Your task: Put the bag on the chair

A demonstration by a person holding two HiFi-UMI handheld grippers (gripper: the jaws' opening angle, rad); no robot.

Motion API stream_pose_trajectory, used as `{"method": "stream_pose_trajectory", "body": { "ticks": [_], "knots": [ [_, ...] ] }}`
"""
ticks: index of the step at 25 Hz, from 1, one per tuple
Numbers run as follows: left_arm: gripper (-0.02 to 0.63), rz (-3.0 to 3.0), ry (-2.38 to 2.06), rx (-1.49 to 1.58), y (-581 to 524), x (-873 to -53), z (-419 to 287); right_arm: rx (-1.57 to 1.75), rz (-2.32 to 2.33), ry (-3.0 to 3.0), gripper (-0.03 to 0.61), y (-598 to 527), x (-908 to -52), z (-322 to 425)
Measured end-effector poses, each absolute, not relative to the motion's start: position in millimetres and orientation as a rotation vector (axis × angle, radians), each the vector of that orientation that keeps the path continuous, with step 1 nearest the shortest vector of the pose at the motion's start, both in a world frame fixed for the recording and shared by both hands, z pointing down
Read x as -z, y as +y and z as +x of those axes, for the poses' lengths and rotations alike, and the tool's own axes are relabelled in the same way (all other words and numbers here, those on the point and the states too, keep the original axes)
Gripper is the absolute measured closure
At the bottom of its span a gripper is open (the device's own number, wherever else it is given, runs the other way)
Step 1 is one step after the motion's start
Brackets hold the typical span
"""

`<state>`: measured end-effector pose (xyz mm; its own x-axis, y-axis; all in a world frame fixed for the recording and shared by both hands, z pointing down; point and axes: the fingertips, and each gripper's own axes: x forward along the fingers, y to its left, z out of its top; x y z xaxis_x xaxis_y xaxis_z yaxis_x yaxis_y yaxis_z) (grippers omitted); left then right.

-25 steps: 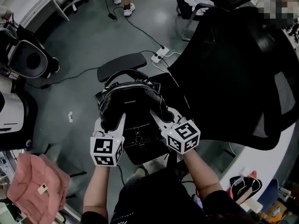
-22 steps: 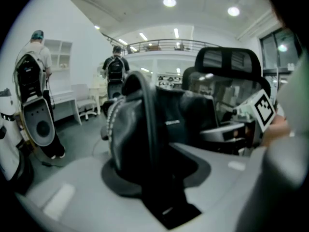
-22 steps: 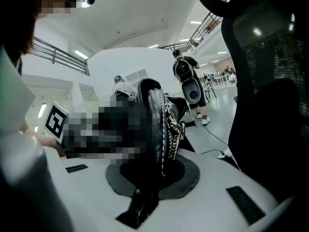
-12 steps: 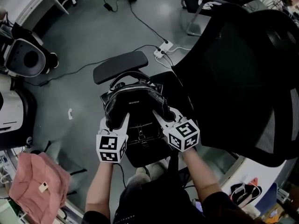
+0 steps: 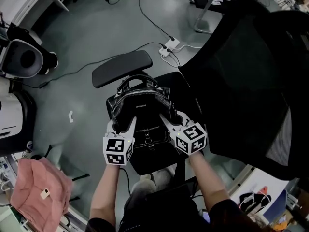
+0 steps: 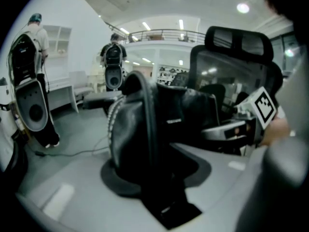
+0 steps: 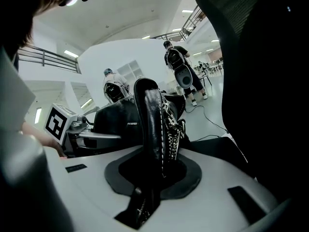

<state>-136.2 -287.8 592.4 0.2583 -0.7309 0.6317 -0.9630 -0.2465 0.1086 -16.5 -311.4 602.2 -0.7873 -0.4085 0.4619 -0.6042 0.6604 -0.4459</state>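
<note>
the bag (image 5: 140,111) is sitting on the chair seat (image 5: 150,162), with the armrest (image 5: 121,67) lying just beyond it and the backrest (image 5: 241,76) rising at its right. a power strip (image 5: 170,46) is lying on the floor (image 5: 96,28) beyond the armrest.

The black leather bag (image 5: 140,108), between the left gripper (image 5: 120,124) and right gripper (image 5: 172,118), now sits slightly lower toward the black office chair seat (image 5: 147,166). The right jaws are opening around its zipped edge.
</note>
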Motion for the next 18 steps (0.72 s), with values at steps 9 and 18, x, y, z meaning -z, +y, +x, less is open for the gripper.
{"method": "stream_pose_trajectory", "body": {
  "ticks": [9, 18],
  "knots": [
    [0.399, 2.059, -1.528, -0.673, -296.7, -612.5, -133.0, -0.925, 0.816, -2.552, 0.506, -313.0, -623.6, -5.2],
    [0.351, 2.027, -1.542, -0.695, -297.2, -623.3, -139.2, -0.934, 0.818, -2.538, 0.49, -310.4, -631.6, -6.1]
  ]
}}
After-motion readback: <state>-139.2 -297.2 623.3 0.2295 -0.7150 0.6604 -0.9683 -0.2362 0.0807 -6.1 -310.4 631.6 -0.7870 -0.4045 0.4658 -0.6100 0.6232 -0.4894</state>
